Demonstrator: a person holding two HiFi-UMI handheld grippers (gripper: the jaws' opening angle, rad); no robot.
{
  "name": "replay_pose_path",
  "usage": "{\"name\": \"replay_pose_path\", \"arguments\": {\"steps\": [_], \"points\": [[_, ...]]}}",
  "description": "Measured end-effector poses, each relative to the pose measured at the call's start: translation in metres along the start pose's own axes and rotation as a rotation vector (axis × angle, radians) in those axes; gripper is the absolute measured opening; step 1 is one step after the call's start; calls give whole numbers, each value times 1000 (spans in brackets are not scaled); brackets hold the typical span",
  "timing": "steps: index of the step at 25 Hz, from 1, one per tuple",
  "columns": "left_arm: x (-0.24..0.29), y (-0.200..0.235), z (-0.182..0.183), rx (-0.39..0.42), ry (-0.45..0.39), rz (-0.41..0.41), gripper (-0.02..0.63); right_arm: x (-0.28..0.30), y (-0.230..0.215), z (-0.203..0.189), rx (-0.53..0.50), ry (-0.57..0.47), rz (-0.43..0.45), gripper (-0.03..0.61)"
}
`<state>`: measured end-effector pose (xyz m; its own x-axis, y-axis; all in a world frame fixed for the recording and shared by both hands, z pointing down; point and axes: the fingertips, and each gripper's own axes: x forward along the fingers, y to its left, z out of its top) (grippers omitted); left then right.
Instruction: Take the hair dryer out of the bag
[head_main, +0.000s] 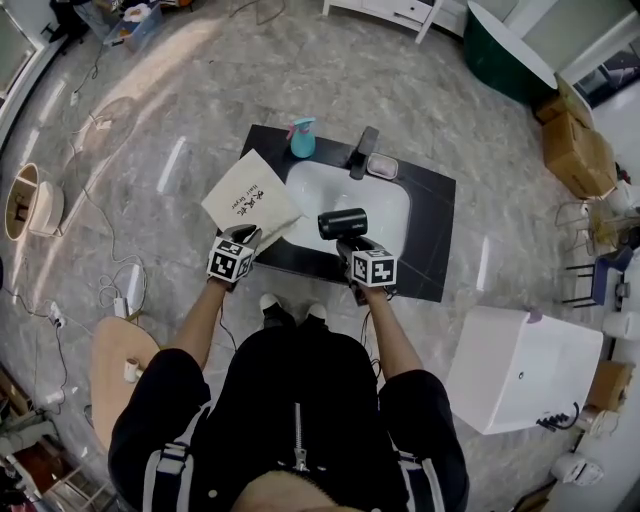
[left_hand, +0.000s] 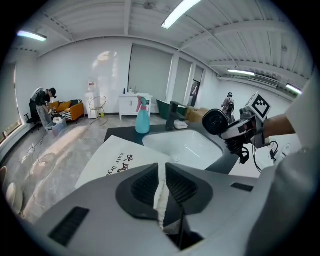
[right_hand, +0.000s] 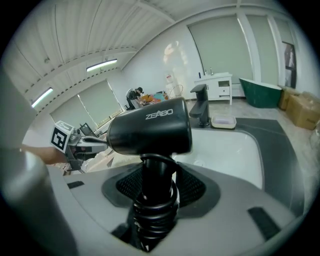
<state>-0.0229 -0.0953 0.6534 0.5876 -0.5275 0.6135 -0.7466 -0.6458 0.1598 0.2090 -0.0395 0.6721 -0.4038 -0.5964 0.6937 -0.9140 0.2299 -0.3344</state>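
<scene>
A black hair dryer (head_main: 342, 222) (right_hand: 150, 131) (left_hand: 216, 121) is clear of the bag, held upright over the white basin (head_main: 345, 205). My right gripper (head_main: 352, 246) (right_hand: 159, 186) is shut on its handle, where the cord is wound. The white paper bag (head_main: 250, 193) (left_hand: 117, 161) is lifted over the left end of the counter. My left gripper (head_main: 243, 238) (left_hand: 161, 184) is shut on the bag's edge, the paper pinched between its pads.
The black counter (head_main: 425, 235) holds a blue spray bottle (head_main: 302, 138) (left_hand: 142, 116), a black faucet (head_main: 362, 152) (right_hand: 201, 104) and a soap dish (head_main: 382, 167) (right_hand: 223, 121). A white box (head_main: 520, 368) stands to the right, cardboard boxes (head_main: 578, 152) beyond it.
</scene>
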Motion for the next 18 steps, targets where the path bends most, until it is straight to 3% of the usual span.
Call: {"name": "replay_pose_path", "arguments": {"steps": [8,18], "points": [[-9,-8,53,-11,-128,25,41,-31,-6,41,-97,-142,-45,199],[-43,-28,137,81,-300,30,41,-79,-3,94,-156,-308,-74,199]]}}
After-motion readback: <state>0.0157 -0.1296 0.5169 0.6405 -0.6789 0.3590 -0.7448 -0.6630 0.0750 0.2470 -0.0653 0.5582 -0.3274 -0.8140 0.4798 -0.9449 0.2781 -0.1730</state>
